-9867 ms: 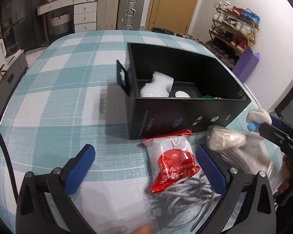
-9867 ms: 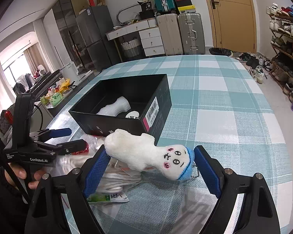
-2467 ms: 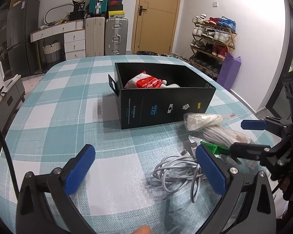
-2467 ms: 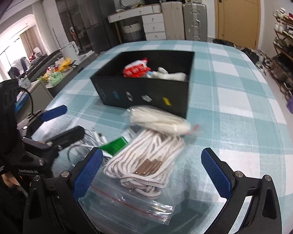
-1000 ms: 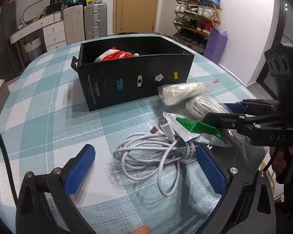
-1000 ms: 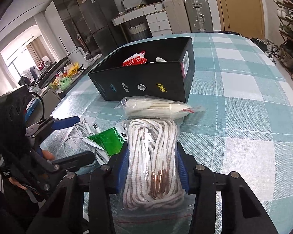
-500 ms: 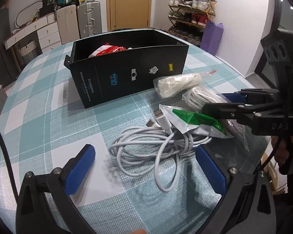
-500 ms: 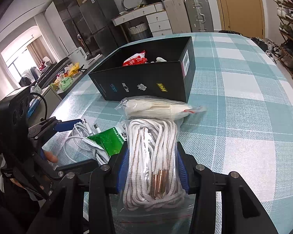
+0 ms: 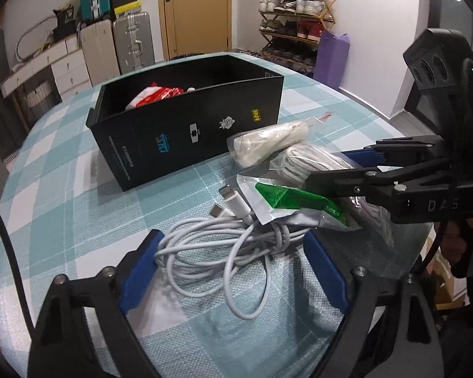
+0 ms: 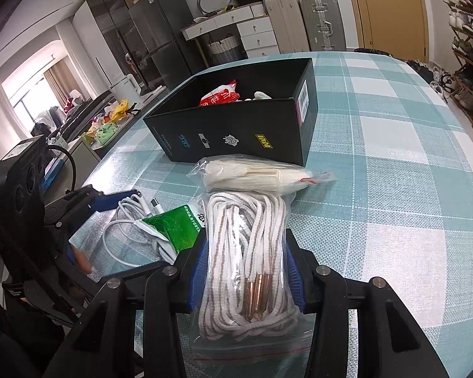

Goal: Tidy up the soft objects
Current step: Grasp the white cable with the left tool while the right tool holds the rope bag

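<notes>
My right gripper point(image 10: 244, 260) is shut on a clear bag of white rope point(image 10: 246, 252) lying on the checked tablecloth; the bag also shows in the left wrist view point(image 9: 312, 162). My left gripper point(image 9: 233, 264) is partly closed around a bundle of white charging cable point(image 9: 224, 242), its pads at both sides of the bundle. The cable shows in the right wrist view point(image 10: 126, 230). A black box point(image 9: 189, 132) holds a red packet point(image 9: 156, 96) and a white soft item point(image 10: 261, 95). A second bag of cream cord point(image 9: 268, 145) lies in front of the box.
A green-and-white packet point(image 9: 293, 200) lies over the cable between both grippers. The table's edge point(image 9: 378, 116) is close on the right. Suitcases, drawers and a shoe rack stand beyond the table.
My left gripper has moved down onto the cable and narrowed around it. My right gripper stays shut on the rope bag, as it was a second ago.
</notes>
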`<action>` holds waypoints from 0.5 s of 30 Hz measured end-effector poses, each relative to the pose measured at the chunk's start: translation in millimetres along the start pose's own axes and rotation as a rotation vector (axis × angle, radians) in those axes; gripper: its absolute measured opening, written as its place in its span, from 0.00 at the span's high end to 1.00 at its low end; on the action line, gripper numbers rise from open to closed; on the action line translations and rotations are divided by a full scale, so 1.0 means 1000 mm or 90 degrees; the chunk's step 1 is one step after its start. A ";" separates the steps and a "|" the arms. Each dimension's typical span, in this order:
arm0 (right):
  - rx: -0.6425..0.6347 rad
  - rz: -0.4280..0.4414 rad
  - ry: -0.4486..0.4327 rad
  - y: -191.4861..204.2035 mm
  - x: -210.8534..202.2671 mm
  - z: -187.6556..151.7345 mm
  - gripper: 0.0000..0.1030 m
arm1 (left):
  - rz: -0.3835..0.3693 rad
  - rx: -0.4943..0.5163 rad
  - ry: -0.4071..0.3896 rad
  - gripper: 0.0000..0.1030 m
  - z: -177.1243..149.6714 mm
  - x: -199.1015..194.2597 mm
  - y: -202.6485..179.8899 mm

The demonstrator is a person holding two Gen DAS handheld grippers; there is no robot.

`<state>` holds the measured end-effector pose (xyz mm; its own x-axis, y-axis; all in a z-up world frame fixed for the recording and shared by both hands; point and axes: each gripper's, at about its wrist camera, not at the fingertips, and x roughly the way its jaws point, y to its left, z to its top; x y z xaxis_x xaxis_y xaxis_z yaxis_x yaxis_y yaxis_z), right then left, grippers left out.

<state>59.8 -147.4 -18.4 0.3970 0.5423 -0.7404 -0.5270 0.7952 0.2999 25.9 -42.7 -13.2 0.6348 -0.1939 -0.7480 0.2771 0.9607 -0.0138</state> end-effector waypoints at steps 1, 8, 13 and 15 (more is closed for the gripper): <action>0.000 0.000 0.000 0.000 0.000 0.000 0.57 | 0.000 0.001 -0.001 0.17 0.000 -0.001 0.001; 0.001 0.003 -0.004 -0.001 -0.002 0.001 0.57 | -0.024 -0.021 -0.012 0.29 -0.004 -0.008 0.015; -0.002 0.003 -0.008 0.000 -0.004 0.001 0.57 | -0.027 -0.033 -0.015 0.30 -0.006 -0.010 0.018; -0.004 0.002 -0.011 0.000 -0.005 0.002 0.57 | -0.026 -0.042 -0.017 0.30 -0.008 -0.012 0.021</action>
<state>59.1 -149.7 -13.2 0.4083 0.5500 -0.7286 -0.5328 0.7917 0.2990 18.3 -19.0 -9.9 0.6439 -0.2371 -0.7274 0.2553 0.9629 -0.0879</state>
